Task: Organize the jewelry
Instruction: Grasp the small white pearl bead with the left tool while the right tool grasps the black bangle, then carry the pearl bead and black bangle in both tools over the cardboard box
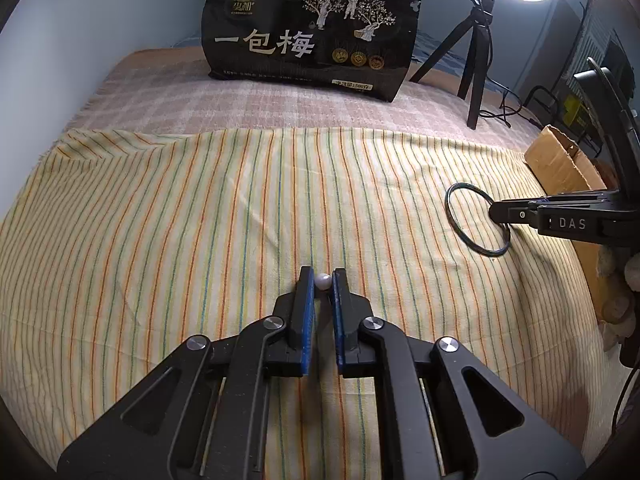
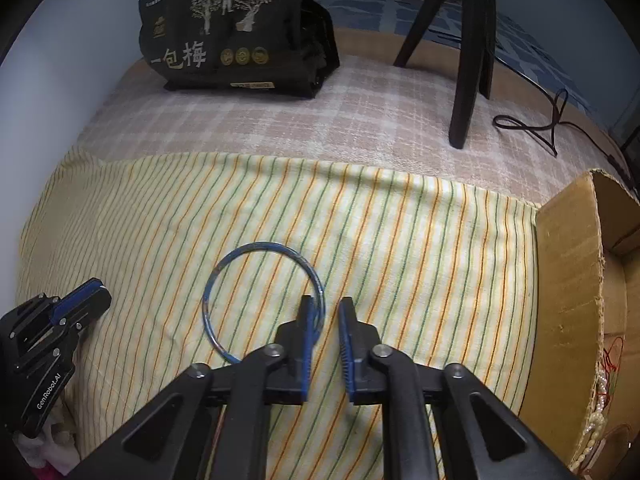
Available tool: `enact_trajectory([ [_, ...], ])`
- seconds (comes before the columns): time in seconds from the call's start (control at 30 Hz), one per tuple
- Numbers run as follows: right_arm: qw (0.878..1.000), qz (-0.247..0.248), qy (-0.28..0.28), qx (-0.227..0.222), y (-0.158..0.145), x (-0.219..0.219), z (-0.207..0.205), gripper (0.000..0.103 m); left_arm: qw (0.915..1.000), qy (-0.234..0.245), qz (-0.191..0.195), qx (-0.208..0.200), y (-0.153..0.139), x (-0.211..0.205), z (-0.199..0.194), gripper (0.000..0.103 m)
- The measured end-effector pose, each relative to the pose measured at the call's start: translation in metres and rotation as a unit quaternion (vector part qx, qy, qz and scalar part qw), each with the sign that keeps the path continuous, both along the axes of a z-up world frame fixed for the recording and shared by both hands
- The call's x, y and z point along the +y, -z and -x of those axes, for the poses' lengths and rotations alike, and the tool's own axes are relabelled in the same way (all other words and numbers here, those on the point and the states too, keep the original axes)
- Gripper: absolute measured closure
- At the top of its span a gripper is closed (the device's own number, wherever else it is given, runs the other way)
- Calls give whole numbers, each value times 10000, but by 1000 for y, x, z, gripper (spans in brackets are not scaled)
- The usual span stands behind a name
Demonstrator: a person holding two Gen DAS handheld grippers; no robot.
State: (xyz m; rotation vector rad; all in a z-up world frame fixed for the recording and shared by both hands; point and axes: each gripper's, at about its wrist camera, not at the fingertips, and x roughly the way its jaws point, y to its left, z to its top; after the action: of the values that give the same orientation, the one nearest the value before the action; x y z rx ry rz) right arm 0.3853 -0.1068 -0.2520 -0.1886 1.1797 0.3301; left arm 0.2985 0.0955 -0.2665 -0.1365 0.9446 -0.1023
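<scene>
A small white pearl bead [image 1: 323, 281] sits pinched between the blue pads of my left gripper [image 1: 322, 274], which is shut on it just above the striped yellow cloth [image 1: 160, 220]. To the right, a thin blue bangle [image 1: 448, 208] lies flat on the cloth. In the right wrist view the bangle's [image 2: 264, 244] near rim runs between the fingers of my right gripper [image 2: 326, 305], close against the left pad. From the side, the right gripper [image 1: 494, 213] looks shut on that rim. The left gripper [image 2: 94, 286] shows at the lower left.
An open cardboard box [image 2: 568, 300] stands at the cloth's right edge, with a pearl strand [image 2: 598, 400] and red cord inside. A black snack bag [image 1: 312, 32] stands at the back on a checked cloth. Beside it are a tripod [image 1: 476, 72] and a dark cable [image 2: 536, 128].
</scene>
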Motion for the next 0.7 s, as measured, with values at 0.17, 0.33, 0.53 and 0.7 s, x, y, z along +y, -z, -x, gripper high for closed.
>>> enact_trajectory([
  [0.17,9996,125,-179,-183,-3,8,10,102,10000,-41,-7,-65,-5,1,5,97],
  [0.33,9992,19,-249,-316,-14,8,22,102,9998,-67,-49,-162,-16,2,17,97],
  [0.53,9979,-43,-338,-556,-39,4,39,102,9994,-40,2,-339,-37,-5,35,97],
  [0.7,9970,-131,-319,-696,-59,-7,54,102,9985,68,16,-540,-59,-17,50,97],
])
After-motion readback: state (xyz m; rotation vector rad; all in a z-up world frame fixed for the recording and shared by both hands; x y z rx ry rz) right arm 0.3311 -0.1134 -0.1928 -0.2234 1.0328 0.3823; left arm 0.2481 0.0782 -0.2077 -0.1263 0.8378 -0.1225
